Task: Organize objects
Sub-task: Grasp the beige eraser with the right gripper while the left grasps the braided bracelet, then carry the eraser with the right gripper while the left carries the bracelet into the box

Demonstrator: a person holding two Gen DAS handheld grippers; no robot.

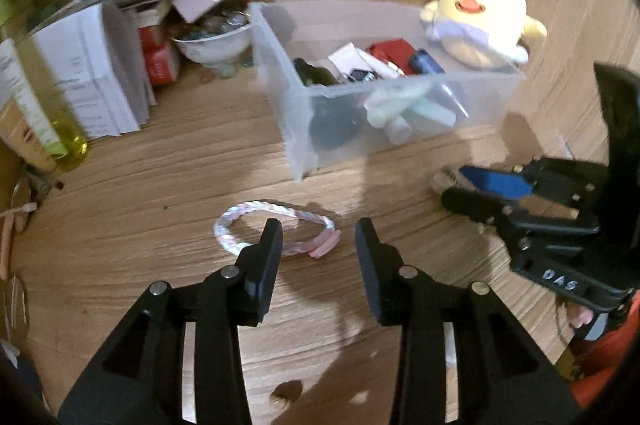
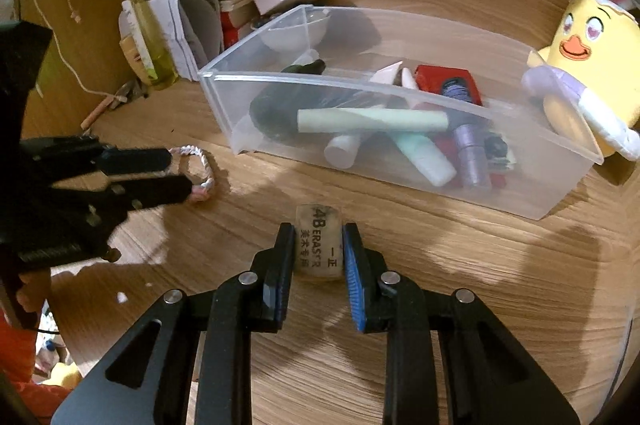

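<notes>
A clear plastic bin (image 1: pixel 404 87) (image 2: pixel 400 161) holding several tubes and small items stands on the wooden desk. A pink-and-white braided bracelet (image 1: pixel 240 213) (image 2: pixel 202 161) lies in front of it. My left gripper (image 1: pixel 318 237) is open just above the bracelet's near side; it also shows in the right wrist view (image 2: pixel 172 171). My right gripper (image 2: pixel 316 237) is shut on a beige 4B eraser (image 2: pixel 319 245) close to the desk, in front of the bin. It shows at the right of the left wrist view (image 1: pixel 452 187), the eraser (image 1: pixel 442 181) just visible at its tips.
A yellow plush chick with bunny ears (image 1: pixel 484 21) (image 2: pixel 588 73) sits right of the bin. Left of the bin are stacked papers and boxes (image 1: pixel 92 73), a bowl of small things (image 1: pixel 216 41) and a green bottle (image 2: pixel 146 29).
</notes>
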